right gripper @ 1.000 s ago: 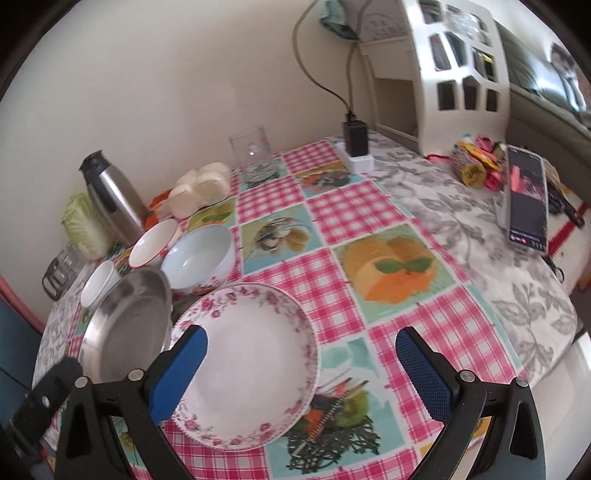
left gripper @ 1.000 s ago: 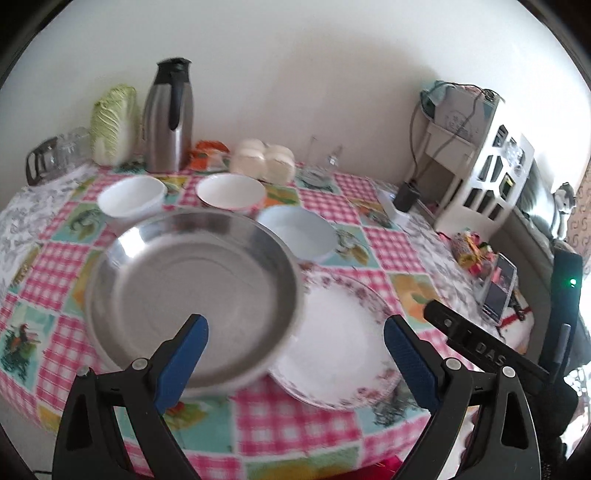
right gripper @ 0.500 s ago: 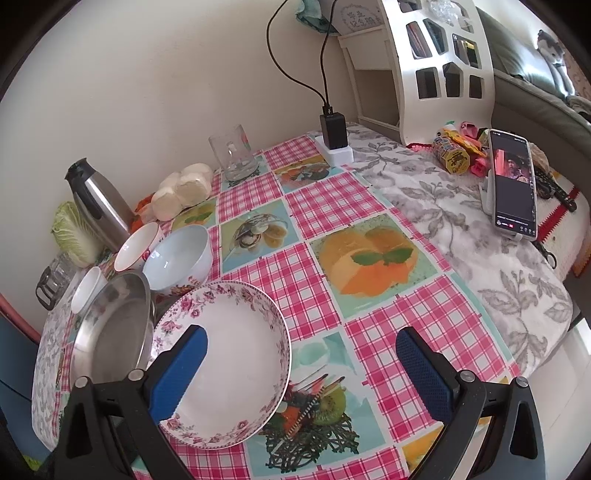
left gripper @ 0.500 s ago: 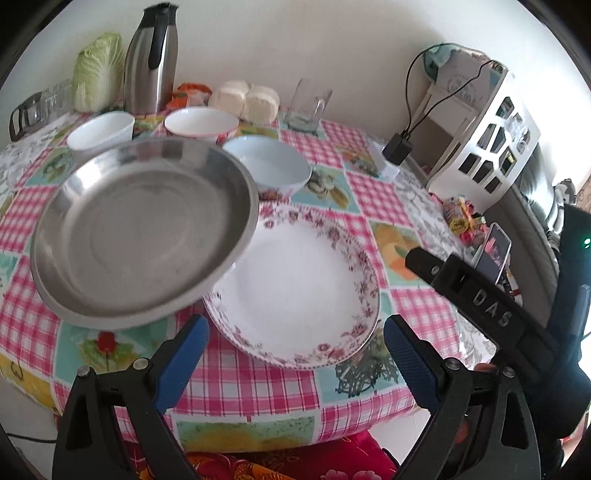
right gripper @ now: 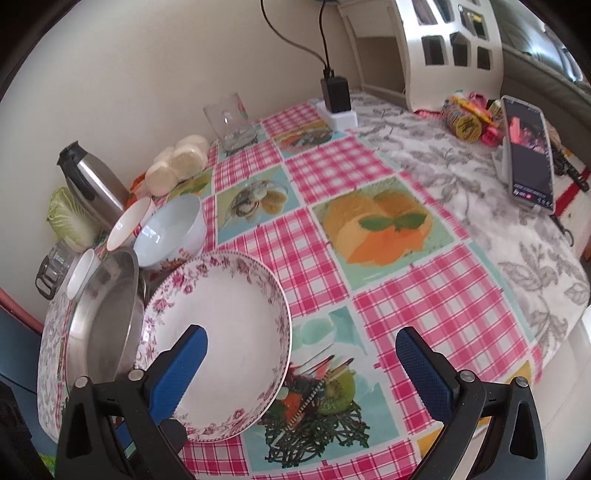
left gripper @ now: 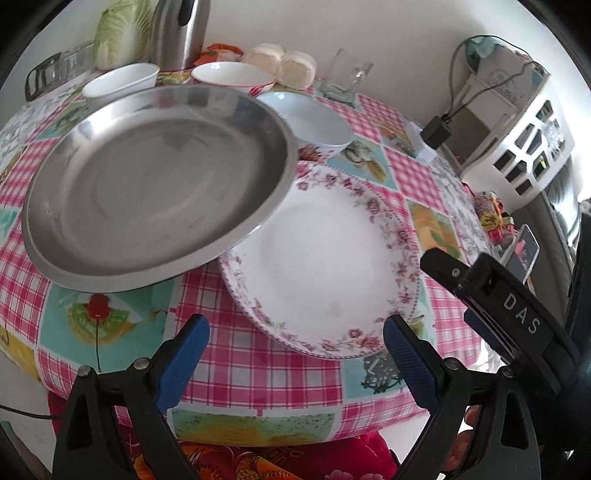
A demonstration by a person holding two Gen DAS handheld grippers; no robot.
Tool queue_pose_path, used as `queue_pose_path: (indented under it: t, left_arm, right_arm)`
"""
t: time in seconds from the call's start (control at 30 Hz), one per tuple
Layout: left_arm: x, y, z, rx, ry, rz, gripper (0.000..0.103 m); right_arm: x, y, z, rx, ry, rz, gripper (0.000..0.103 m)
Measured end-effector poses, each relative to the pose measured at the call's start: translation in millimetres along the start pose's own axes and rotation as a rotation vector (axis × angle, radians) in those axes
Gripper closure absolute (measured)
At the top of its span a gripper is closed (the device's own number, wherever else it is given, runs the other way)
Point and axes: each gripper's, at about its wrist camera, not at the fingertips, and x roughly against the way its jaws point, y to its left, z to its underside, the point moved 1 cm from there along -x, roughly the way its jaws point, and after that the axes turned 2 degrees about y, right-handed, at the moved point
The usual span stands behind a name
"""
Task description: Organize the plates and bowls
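Observation:
A large steel plate lies on the checked tablecloth, its right rim overlapping a white floral plate. Behind them sit a pale blue bowl, a red-rimmed white bowl and a small white bowl. My left gripper is open and empty, just in front of the floral plate's near edge. My right gripper is open and empty, its left finger over the floral plate. The steel plate and blue bowl show at left in the right wrist view.
A steel thermos, a cabbage, buns and a glass line the wall. A charger, white rack, phone and snack packets stand at right. The table's near edge is close.
My left gripper has moved closer, lower and to the right, towards the floral plate. My right gripper has drawn nearer the floral plate. Both stayed open; the dishes have not moved.

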Motion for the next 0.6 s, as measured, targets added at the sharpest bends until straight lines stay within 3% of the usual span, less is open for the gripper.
queue_pose_path:
  t: [0.13, 0.37, 0.47, 0.6]
  left_arm:
    - [-3, 6, -1, 0.030, 0.008, -0.003, 0.012]
    - [-6, 12, -4, 0.059, -0.001, -0.006, 0.015]
    - [-10, 18, -4, 0.089, 0.010, -0.010, 0.027]
    - [-19, 24, -5, 0.129, 0.034, -0.008, 0.030]
  right_arm:
    - [-11, -3, 2, -0.012, 0.035, -0.015, 0.001]
    - [-21, -4, 2, -0.030, 0.045, -0.050, 0.012]
    - [-23, -4, 1, -0.040, 0.043, -0.069, 0.016]
    - [-28, -4, 0, -0.061, 0.046, -0.110, 0.022]
